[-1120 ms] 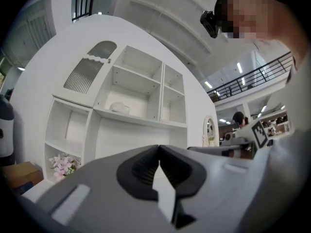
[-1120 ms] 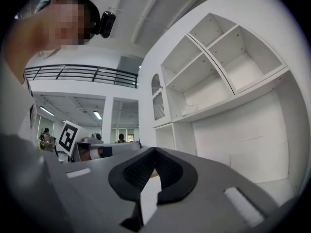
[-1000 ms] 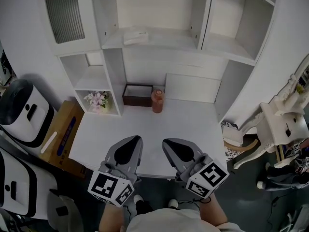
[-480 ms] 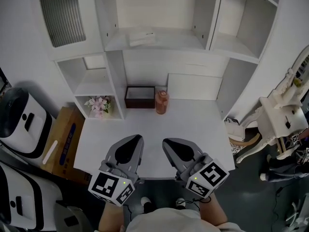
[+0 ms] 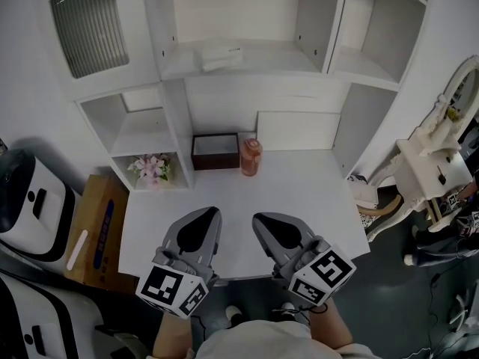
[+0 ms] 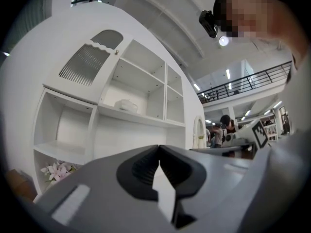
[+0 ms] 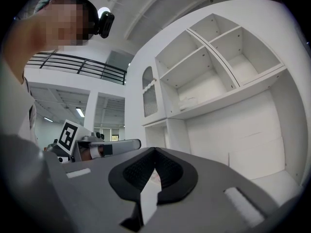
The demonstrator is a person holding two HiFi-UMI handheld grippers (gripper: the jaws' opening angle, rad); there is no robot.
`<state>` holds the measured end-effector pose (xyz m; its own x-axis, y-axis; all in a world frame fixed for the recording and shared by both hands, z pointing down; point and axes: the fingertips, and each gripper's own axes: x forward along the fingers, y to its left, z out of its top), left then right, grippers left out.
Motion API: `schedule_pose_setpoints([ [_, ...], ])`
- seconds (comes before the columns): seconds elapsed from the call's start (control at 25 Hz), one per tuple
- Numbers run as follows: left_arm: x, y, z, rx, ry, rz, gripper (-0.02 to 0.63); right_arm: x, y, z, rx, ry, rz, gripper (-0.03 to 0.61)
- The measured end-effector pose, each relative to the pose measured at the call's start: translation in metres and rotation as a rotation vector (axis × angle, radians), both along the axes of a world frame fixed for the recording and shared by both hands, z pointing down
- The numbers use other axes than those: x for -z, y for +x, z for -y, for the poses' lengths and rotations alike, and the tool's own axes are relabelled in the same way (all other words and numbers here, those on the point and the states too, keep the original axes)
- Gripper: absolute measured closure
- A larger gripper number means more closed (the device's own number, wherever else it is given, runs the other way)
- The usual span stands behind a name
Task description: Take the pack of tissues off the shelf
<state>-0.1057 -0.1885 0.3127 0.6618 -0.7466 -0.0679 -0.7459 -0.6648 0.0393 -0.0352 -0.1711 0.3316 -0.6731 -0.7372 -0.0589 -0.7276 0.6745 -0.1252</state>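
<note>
The pack of tissues (image 5: 221, 57) is white and lies flat on the middle shelf of the white shelf unit (image 5: 247, 66), above the desk. It also shows as a small white lump in the left gripper view (image 6: 127, 105) and the right gripper view (image 7: 189, 101). My left gripper (image 5: 208, 214) and right gripper (image 5: 259, 220) hover side by side over the desk's front edge, far short of the shelf. Both point level at the unit. Each is shut with nothing between its jaws, left gripper (image 6: 159, 147) and right gripper (image 7: 155, 150) alike.
On the white desk (image 5: 307, 200), by the back wall, stand a dark brown open box (image 5: 215, 149) and an orange jar (image 5: 251, 156). Pink flowers (image 5: 152, 167) sit in a low left cubby. A cardboard box (image 5: 93, 226) and white appliances (image 5: 30, 200) stand left; a white ornate stand (image 5: 434, 163) stands right.
Both grippers stay shut and side by side. The view has swung a little, so the shelf unit, jar and desk sit slightly further right in the picture.
</note>
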Motion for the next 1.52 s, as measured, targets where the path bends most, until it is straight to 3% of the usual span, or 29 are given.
schedule_pose_setpoints([
  [0.64, -0.004, -0.024, 0.007, -0.073, -0.007, -0.01, 0.612, -0.002, -0.023, 0.002, -0.078, -0.008, -0.011, 0.577],
  [1.52, 0.001, -0.038, 0.054, -0.051, -0.002, -0.033, 0.612, 0.009, -0.021, 0.052, -0.104, -0.011, -0.018, 0.577],
])
